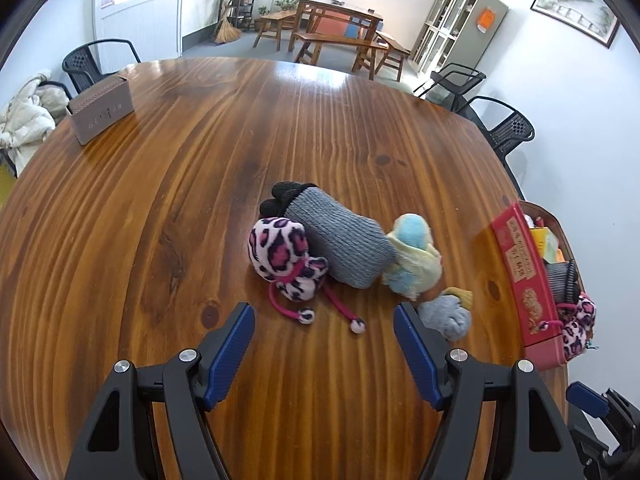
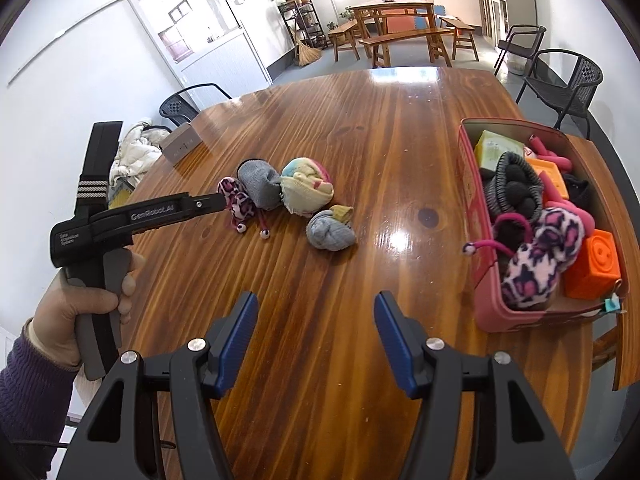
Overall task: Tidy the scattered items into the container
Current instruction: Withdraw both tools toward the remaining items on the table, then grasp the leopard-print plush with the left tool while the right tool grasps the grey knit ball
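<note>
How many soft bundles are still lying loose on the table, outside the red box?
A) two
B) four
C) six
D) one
B: four lie in a cluster on the table: a pink spotted glove, a grey glove, a pastel sock ball and a grey-blue sock ball; the red box stands apart at the right.

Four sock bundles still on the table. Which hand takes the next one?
Left, probably. The left gripper has open, empty jaws aimed at the leopard-print bundle just beyond them. The right gripper, also open and empty, faces bare table between the pile and the red container.
</note>
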`<state>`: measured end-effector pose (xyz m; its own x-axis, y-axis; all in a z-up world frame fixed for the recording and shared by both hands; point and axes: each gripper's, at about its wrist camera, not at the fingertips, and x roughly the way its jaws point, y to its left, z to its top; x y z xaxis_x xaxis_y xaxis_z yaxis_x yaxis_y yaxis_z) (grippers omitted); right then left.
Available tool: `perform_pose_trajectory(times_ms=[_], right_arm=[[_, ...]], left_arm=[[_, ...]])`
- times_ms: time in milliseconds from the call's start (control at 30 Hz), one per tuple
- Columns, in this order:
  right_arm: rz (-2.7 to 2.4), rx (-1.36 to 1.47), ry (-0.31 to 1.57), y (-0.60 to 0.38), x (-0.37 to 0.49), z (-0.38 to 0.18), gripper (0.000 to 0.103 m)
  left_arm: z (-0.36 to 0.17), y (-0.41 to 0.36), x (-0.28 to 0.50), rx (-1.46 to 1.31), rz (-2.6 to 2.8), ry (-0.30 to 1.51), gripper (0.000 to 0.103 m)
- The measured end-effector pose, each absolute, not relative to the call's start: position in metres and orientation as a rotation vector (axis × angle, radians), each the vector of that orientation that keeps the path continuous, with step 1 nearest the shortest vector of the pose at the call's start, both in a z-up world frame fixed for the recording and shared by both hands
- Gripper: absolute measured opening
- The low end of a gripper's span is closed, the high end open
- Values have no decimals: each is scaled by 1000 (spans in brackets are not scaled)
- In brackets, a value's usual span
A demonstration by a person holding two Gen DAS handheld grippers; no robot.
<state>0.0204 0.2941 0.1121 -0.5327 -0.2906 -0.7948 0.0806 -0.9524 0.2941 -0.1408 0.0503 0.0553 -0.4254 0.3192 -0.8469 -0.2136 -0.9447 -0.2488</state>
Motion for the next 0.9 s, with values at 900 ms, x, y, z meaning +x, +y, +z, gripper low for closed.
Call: perform_pose_trajectory(times_ms=[900], right_arm=[[-2602,1555,-338,260,1,82,65]], left_arm=[[9,35,-202,-1496,2353,-200,73]])
